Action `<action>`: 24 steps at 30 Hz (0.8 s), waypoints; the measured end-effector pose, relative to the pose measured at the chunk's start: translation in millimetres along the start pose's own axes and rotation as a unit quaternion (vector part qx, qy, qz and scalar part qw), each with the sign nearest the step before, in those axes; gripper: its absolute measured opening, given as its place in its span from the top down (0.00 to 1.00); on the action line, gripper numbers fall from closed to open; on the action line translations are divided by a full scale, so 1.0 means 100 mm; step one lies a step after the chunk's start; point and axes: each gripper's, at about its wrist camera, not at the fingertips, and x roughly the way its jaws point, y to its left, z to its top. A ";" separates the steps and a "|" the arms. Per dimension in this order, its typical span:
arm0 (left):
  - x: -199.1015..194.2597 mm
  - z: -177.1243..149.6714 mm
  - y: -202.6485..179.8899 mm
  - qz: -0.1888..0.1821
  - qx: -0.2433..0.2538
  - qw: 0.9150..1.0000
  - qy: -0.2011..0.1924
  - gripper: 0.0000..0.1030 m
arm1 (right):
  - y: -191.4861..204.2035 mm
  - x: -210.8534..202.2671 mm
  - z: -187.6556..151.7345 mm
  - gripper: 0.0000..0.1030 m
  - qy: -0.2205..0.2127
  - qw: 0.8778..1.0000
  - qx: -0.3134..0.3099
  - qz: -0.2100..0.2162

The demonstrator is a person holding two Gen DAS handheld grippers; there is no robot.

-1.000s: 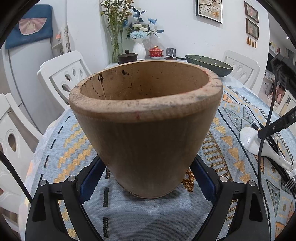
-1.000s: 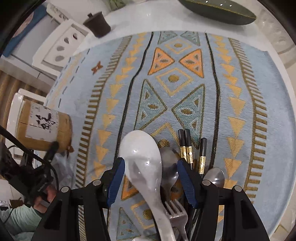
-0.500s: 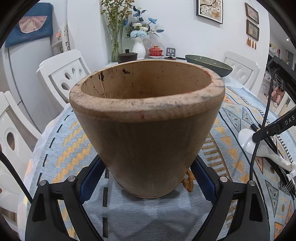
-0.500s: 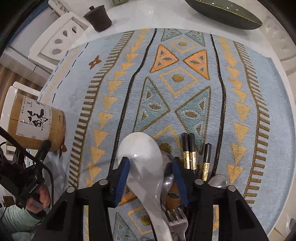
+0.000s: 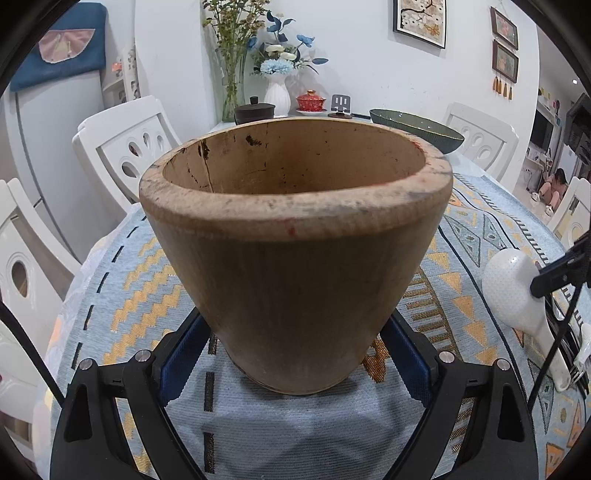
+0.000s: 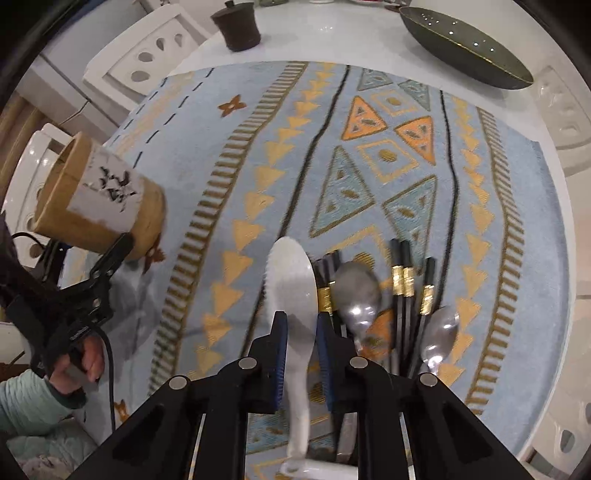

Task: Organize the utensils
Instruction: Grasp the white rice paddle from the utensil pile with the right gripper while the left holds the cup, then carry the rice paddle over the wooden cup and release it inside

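Observation:
My left gripper [image 5: 295, 343] is shut on a tan wooden utensil holder [image 5: 295, 258], gripped low on its sides and held upright over the mat, its inside bare. In the right wrist view the holder [image 6: 99, 203] hangs at the left edge with a white label. My right gripper [image 6: 299, 325] points steeply down, its jaws closing with the blue pads against the neck of a white ceramic spoon [image 6: 293, 284], whose bowl is tilted on edge. Beside it lie two metal spoons [image 6: 358, 295], black gold-banded chopsticks [image 6: 402, 280] and a fork [image 5: 580, 365].
A blue patterned mat [image 6: 258, 147] covers the round white table. A dark green bowl [image 6: 465, 48] and a dark lidded pot [image 6: 236, 29] stand at the far edge. White chairs [image 5: 125, 147] ring the table. A hand [image 6: 77, 365] grips the left tool.
The right jaws have narrowed from wide open onto the white spoon. The spoon has turned onto its edge and shifted left off the pile. The holder has stayed put.

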 end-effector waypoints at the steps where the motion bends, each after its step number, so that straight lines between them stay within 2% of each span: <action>1: 0.00 0.00 0.00 0.000 0.000 1.000 0.000 0.11 | 0.02 0.00 0.00 0.86 0.000 1.000 0.002 0.009; 7: 0.00 0.00 0.00 0.000 0.000 1.000 0.000 0.11 | 0.18 0.13 0.07 0.87 0.013 1.000 -0.013 0.008; 13: 0.00 0.00 0.00 0.000 0.000 1.000 0.000 0.11 | 0.20 0.32 0.19 0.87 0.029 1.000 0.003 0.000; 15: 0.00 0.00 0.00 0.000 0.000 1.000 0.000 0.11 | 0.21 0.30 0.22 0.91 0.026 1.000 0.004 0.001; 17: 0.00 0.00 0.00 0.001 0.000 1.000 0.000 0.11 | 0.17 0.22 0.17 0.95 0.018 1.000 0.004 0.002; 24: 0.00 0.00 0.00 0.000 0.000 1.000 0.001 0.11 | 0.18 -0.07 0.11 0.95 -0.045 0.999 0.022 0.012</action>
